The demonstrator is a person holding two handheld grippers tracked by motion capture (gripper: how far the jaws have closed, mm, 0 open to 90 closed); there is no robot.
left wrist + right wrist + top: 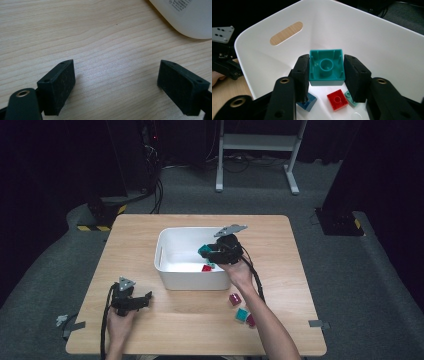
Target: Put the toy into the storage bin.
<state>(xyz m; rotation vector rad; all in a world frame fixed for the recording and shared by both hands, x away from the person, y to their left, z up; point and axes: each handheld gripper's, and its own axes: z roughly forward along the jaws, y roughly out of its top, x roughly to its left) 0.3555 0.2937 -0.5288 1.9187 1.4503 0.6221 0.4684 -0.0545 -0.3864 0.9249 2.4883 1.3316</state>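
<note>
Right gripper [326, 75] had the teal block [326, 66] clamped between its fingers [302, 75], hollow underside facing the camera, held above the inside of the white bin [367, 40]. Below the fingers on the bin floor lay a red block [337, 99], a blue block [309, 102] and a small teal piece [349, 96]. The held block looked like light, stiff moulded plastic with smooth, likely slippery walls; flat opposite side walls were the right place to grip, as done. Left gripper [116, 87] rested over bare bench [100, 37], fingers wide, nothing between them. More blocks [241, 309] sat on the bench near the right forearm.
</note>
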